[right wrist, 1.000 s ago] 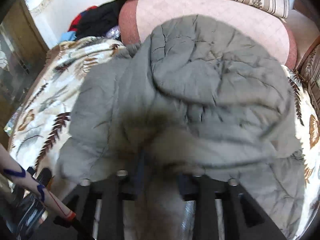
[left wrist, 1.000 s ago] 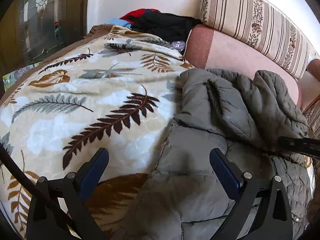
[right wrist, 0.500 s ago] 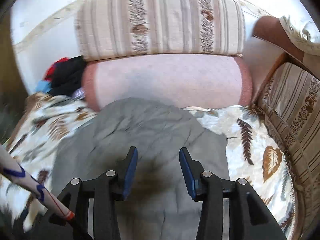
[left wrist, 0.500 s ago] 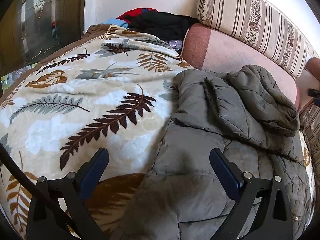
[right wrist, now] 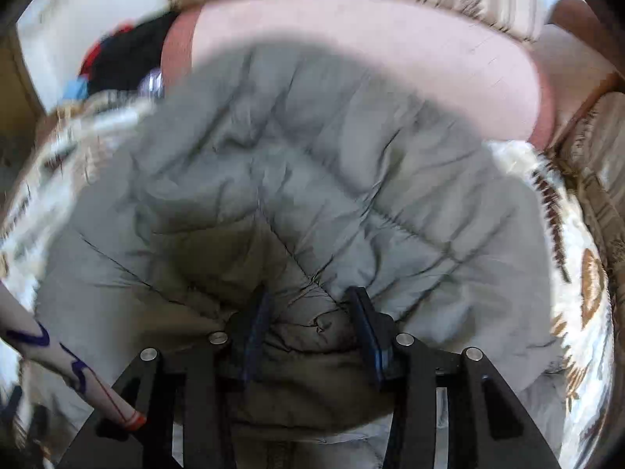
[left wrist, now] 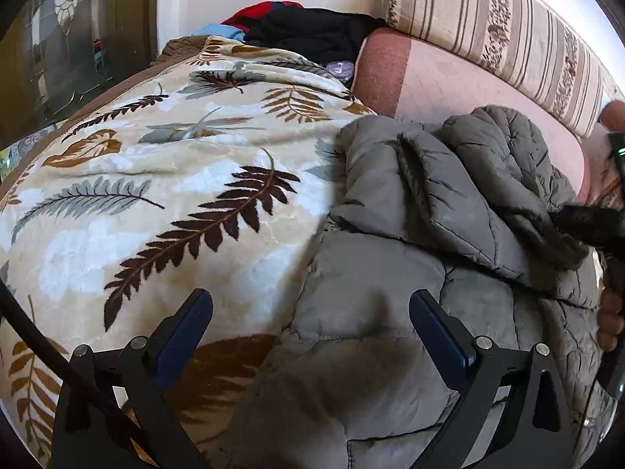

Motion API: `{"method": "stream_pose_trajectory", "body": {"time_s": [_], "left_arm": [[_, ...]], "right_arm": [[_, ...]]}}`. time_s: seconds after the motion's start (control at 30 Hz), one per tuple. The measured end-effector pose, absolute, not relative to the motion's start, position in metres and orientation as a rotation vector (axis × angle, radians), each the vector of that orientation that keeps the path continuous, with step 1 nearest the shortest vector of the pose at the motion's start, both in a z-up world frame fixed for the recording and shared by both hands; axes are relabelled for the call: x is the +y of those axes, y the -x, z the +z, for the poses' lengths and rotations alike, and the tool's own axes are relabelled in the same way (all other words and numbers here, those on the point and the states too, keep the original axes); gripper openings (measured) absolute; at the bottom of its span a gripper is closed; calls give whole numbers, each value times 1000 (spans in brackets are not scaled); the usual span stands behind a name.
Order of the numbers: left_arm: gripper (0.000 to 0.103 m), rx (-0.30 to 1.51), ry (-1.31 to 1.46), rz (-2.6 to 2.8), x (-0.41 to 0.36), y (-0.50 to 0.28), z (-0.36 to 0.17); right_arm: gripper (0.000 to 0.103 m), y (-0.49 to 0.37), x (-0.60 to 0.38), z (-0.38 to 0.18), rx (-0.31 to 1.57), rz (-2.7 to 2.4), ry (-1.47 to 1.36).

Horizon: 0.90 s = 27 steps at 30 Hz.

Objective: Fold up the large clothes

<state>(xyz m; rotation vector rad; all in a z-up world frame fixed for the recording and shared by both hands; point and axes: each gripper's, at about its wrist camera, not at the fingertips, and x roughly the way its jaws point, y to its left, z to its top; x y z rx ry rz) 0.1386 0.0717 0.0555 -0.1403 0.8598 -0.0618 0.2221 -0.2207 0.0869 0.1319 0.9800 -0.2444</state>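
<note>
Left gripper (left wrist: 310,324) wide open, holding nothing, hovering over the near left edge of the jacket (left wrist: 422,293), one finger above the blanket (left wrist: 156,203), the other above the jacket. Jacket: grey quilted, lying on the blanket against the pink cushion (left wrist: 449,78), upper part bunched and folded over. Right gripper (right wrist: 308,324), fingers partly closed on a gathered fold of jacket; looks gripped, though the view is motion-blurred.

Step in hand, my read: right side carrying a fold across. To do it well: keep the pinch deep in the padding so it doesn't slip, lay the fold flat, use the left gripper to pin or take the near edge so the body doesn't drag on the blanket.

Containers: none visible. Clothes pile (left wrist: 312,31) loose behind the blanket, well apart from the jacket.
</note>
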Motion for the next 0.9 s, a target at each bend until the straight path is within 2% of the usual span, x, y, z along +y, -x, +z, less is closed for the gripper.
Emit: {"method": "stream_pose_trajectory", "body": {"time_s": [0.13,0.2,0.3,0.53,0.73,0.77,0.8,0.9], "left_arm": [[101,848,163,-61,76,-137,59],[101,848,164,-64,77,-137,59],[101,848,172,-72,78,-136,61],[101,855,165,-66,78,-139,58],[101,871,152,-64,76,-140,56],[101,869,145,-65,76,-140,56],[101,863,137,-64,74,-138,57],[101,841,113,-57,70,-132,60]], "right_arm": [[47,-202,-196,132,845,-169,-130],[47,-202,-172,139,833,-97,-120],[47,-216,-133,128,901,44,-101],[47,-266,-85,54,1069,66,-51],[49,-242,-104,84,1009,56,-131],[53,-228,-110,92,993,53,-132],[60,-214,-118,100,981,46,-133],[69,-155,-149,118,957,20,-139]]}}
